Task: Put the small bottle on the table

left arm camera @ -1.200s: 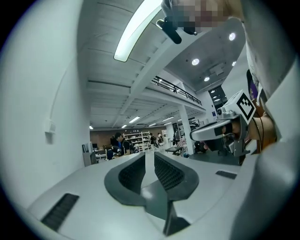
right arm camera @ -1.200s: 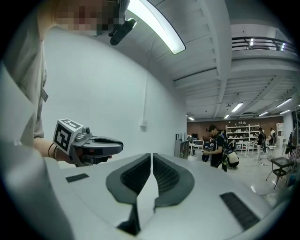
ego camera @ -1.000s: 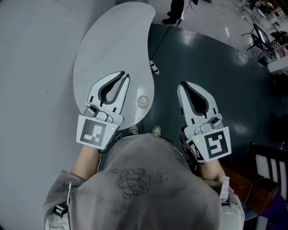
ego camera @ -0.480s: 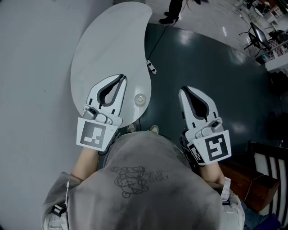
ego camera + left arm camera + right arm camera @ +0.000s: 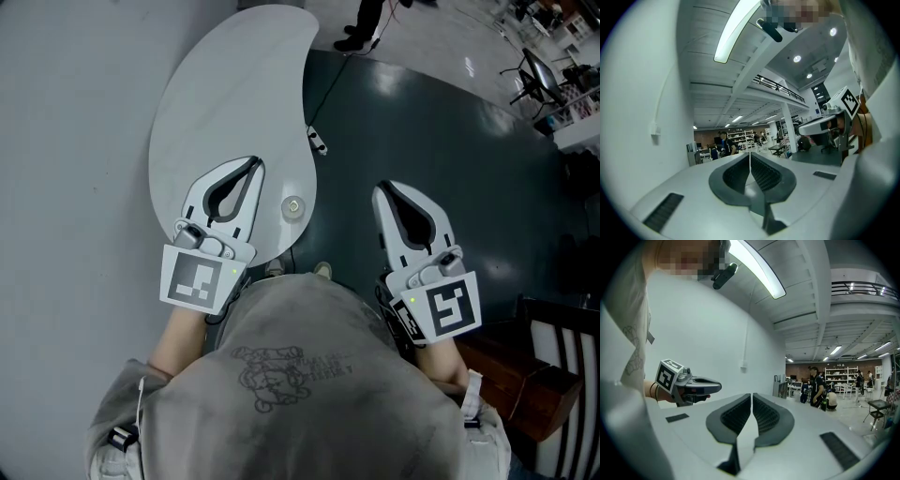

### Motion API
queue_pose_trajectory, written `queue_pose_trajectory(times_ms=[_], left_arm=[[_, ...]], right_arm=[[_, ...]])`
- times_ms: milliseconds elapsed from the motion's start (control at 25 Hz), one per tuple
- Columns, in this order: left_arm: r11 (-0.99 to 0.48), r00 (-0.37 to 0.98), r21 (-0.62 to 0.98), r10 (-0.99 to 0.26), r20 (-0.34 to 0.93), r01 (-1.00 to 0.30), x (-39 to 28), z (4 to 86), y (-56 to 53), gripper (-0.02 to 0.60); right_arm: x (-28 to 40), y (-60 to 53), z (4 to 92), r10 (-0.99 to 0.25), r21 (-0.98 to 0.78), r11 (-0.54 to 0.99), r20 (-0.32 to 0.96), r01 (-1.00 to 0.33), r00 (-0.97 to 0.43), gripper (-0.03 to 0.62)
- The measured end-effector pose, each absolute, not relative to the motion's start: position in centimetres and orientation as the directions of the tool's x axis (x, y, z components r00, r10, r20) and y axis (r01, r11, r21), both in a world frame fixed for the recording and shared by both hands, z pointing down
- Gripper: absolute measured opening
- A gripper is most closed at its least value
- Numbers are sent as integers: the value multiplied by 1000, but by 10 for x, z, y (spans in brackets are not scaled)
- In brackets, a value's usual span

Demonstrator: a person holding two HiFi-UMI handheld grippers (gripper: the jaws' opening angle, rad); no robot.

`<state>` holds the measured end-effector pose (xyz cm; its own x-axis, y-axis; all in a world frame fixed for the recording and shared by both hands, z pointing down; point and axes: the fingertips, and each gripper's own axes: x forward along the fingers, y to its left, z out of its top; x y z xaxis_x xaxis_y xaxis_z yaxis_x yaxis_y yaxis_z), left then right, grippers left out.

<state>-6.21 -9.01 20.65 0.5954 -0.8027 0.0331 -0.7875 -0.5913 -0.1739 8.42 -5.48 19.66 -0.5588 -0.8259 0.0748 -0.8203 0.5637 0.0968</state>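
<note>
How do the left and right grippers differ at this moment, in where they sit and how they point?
The left gripper is over the white table; the right gripper is over the dark floor. In the head view the left gripper angles up-right, the right gripper up-left. Both have jaws together with nothing between them.

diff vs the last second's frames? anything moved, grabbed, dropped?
Nothing visibly changed beyond a slight shift of the whole head view. Nothing was taken hold of or let go. The left tool and right tool are shut and empty as before, the left over the white table, the right over the dark floor. The small round item on the table sits where it was.
</note>
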Motion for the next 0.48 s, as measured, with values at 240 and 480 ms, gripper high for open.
queue_pose_trajectory(times_ms=[240, 480], left_arm=[[-593, 596, -174, -802, 42, -786, -63, 207, -95, 21], [-583, 587, -173, -809, 37, -793, -61, 209, -94, 21]], right_arm=[[85, -60, 197, -829, 95, 559, 78, -824, -554, 35], [89, -59, 201, -830, 94, 558, 77, -825, -552, 35]])
